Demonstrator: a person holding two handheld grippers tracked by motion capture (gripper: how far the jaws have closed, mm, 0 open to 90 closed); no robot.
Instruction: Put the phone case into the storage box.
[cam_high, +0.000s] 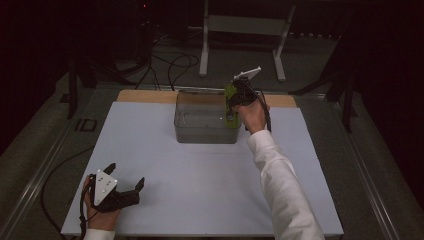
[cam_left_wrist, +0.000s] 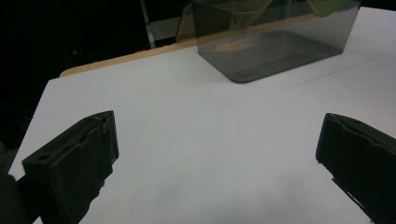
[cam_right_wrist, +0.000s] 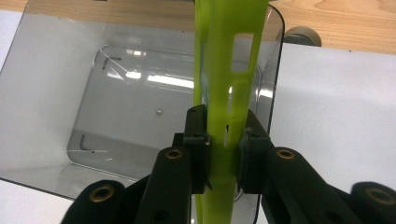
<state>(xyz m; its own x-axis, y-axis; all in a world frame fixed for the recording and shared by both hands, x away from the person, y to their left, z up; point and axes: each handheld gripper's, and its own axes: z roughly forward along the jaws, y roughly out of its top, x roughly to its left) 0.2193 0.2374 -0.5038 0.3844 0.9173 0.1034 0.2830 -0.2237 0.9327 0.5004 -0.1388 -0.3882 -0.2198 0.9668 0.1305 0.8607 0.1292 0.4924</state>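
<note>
A clear smoky plastic bin (cam_high: 200, 131) (cam_left_wrist: 261, 60) (cam_right_wrist: 60, 116) stands at the far middle of the white table top. My right gripper (cam_high: 234, 102) (cam_right_wrist: 223, 144) hovers over the bin's right end, shut on a lime-green slotted plastic piece (cam_high: 230, 107) (cam_right_wrist: 229, 70) that hangs upright above the bin's inside. The bin's floor looks bare. My left gripper (cam_high: 125, 176) (cam_left_wrist: 215, 154) rests near the table's front left corner, jaws wide apart with nothing between them.
The white board (cam_high: 200, 190) lies on a wooden table whose strip (cam_high: 145, 96) shows along the far edge. Beyond it stand a white metal frame (cam_high: 240, 30) and loose cables (cam_high: 170, 65) on the floor.
</note>
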